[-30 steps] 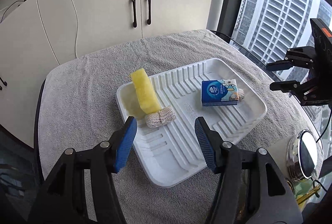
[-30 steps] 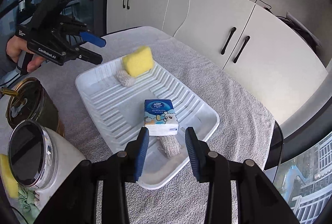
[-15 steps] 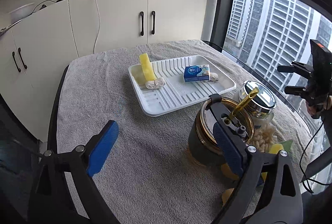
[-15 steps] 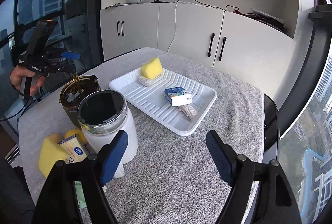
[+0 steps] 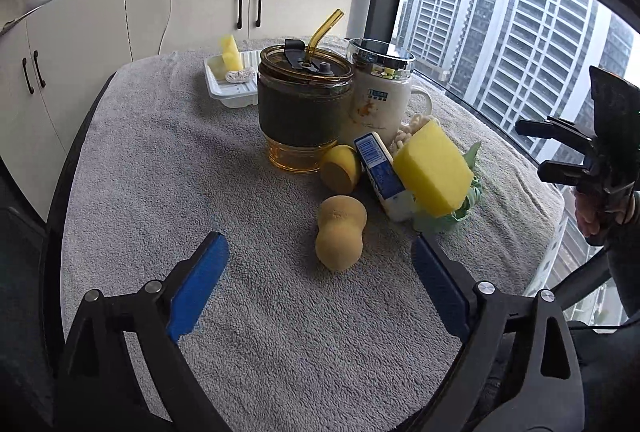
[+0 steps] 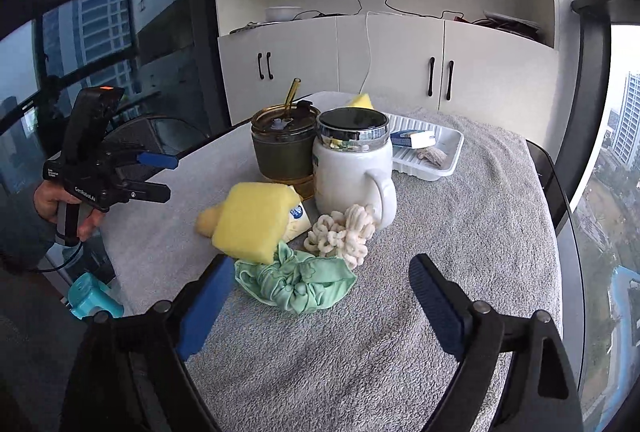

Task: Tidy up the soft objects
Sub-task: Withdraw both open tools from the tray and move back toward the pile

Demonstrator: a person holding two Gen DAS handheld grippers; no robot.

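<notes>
Sorting is partway done, judging by the layout. White tray (image 5: 232, 94), upper centre of the left wrist view, already holds a yellow sponge (image 5: 231, 51) and a knitted pad (image 5: 240, 75); right wrist view shows a blue tissue pack (image 6: 412, 138) and another knitted pad (image 6: 431, 154) in the same tray.

Left on the grey towel (image 5: 168, 168), mid-frame beside the amber cup (image 5: 305, 100) and white mug (image 5: 378, 100):
- peanut-shaped beige sponge (image 5: 340, 232)
- round yellow puff (image 5: 341, 168)
- second tissue pack (image 5: 380, 168)
- big yellow sponge (image 5: 434, 168) leaning on it
- green scrunchie (image 6: 296, 284)
- cream scrunchie (image 6: 344, 232)

Six soft items to go, so roughly under half done.

Left gripper (image 5: 318, 284): jaws wide apart, empty, beige sponge just ahead between them. Right gripper (image 6: 320, 296): jaws opening, empty, green scrunchie just ahead between the pads, untouched. Likely next picks.
</notes>
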